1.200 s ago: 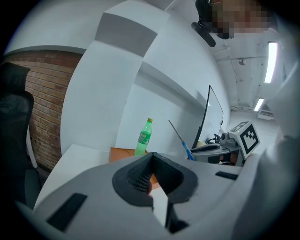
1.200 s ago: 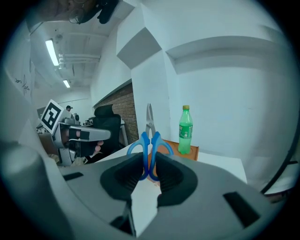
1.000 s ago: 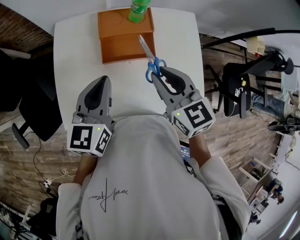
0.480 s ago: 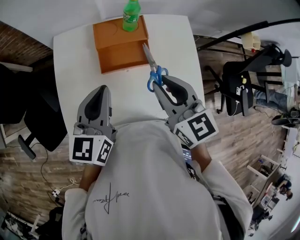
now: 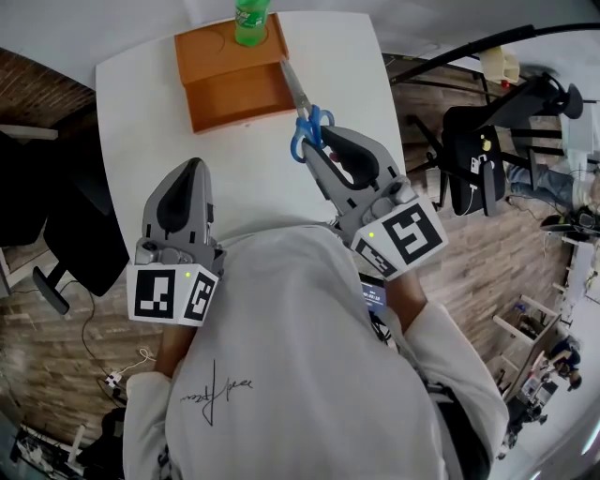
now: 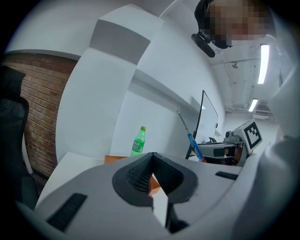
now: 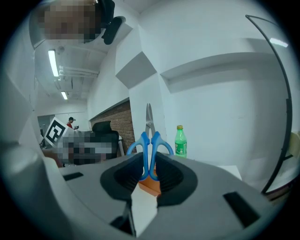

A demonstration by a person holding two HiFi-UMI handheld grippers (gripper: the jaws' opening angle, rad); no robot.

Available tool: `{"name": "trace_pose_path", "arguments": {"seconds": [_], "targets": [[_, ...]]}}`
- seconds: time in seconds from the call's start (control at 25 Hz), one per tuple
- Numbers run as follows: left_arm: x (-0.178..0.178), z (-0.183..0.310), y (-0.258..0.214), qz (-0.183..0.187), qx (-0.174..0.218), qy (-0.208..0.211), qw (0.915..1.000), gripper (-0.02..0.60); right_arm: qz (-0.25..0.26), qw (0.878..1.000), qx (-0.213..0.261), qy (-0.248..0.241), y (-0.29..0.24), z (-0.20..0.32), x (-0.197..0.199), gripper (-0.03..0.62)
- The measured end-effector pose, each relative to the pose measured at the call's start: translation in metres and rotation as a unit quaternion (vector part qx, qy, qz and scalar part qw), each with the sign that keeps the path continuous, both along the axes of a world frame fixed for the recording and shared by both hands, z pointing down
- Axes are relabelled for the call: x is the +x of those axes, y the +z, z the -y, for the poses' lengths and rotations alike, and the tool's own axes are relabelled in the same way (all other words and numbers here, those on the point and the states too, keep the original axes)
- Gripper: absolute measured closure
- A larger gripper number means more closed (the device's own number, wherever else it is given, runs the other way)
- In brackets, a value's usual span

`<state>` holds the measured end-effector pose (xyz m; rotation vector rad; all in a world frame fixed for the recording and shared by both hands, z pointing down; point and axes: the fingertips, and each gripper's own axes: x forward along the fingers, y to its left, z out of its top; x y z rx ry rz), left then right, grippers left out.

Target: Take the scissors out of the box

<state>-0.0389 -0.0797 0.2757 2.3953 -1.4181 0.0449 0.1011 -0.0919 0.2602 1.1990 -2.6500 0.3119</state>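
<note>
Between the jaws of the right gripper the two blue handle loops of the scissors are pinched side by side, so the jaws stand partly closed, clamped on the handles. The steel blades rise from the grip, closed together and pointing up and away. In the head view the right gripper is over the right half of the bench, and the scissors reach from it toward the far edge, their blades running along the right side of the orange box. The left gripper view shows them lifted in the air, blades slanting upward, above the level of the box.

The jaws of the left gripper meet at their tips with nothing held between them. This left gripper hovers over the near left part of the bench, well apart from the box.

The box sits against the far edge of the bench, and a green bottle stands upright at its far side
</note>
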Motion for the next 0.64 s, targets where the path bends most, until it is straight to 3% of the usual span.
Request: {"name": "trace_pose_path", "arguments": {"seconds": [0.64], "targets": [[-0.0026, -0.0016, 0.0023, -0.003, -0.001, 0.006, 1.0, 0.578, -0.01, 1.0, 0.003, -0.015, 0.0004, 0.0018, -0.0091, 0.502]]}}
